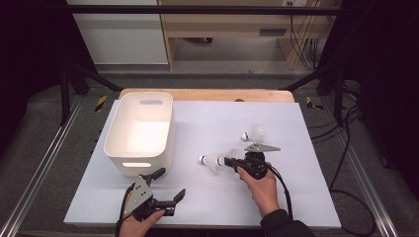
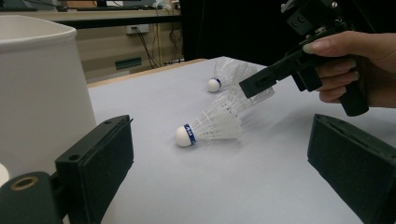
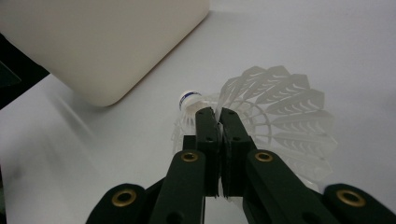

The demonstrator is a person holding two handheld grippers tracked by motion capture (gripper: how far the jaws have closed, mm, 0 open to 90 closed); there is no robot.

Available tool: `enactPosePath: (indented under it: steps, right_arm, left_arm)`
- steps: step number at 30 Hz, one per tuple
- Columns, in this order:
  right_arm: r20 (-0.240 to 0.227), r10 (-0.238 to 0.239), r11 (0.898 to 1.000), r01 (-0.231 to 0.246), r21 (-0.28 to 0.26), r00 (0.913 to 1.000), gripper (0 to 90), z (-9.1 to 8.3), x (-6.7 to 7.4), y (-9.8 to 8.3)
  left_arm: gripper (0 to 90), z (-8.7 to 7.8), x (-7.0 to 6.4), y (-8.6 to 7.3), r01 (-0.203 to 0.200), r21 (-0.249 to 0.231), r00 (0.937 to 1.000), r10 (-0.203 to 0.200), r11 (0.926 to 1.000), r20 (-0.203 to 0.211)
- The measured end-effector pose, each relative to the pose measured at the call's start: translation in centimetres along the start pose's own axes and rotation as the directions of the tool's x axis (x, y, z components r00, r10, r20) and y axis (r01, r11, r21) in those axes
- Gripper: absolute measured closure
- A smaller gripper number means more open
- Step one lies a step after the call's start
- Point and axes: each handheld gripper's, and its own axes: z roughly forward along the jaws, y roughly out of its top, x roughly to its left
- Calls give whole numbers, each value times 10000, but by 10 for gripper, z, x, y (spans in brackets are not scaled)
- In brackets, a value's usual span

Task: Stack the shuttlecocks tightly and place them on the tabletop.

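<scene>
A white shuttlecock (image 1: 212,160) with a blue band on its cork lies on the white table sheet (image 1: 207,197). My right gripper (image 1: 228,161) is shut on the edge of its feather skirt (image 3: 280,107), and the thin feathers are pinched between the closed jaws (image 3: 217,114). From the left gripper view the same shuttlecock (image 2: 212,126) rests with its cork toward me, and the right gripper (image 2: 247,86) holds its skirt from behind. My left gripper (image 1: 171,183) stands open near the front edge, nothing between its jaws (image 2: 222,158).
A white plastic bin (image 1: 138,163) stands at the left of the sheet, close to the left gripper (image 2: 37,84). A second shuttlecock (image 1: 253,134) lies farther back to the right. Cables trail from both grippers.
</scene>
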Motion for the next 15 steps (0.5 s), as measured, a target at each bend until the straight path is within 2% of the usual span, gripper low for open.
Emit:
enactPosePath:
  steps: [9, 15]
  right_arm:
    - [-127, 432, 9988, -435, -221, 9990, 879, 9, -2, 2]
    - [-151, 426, 9988, -429, -233, 9990, 879, 15, 0, 3]
  left_arm:
    - [72, 0, 0, 0, -21, 2, 10000, 21, 10000, 16]
    - [72, 0, -1, 0, -28, 1, 10000, 28, 10000, 23]
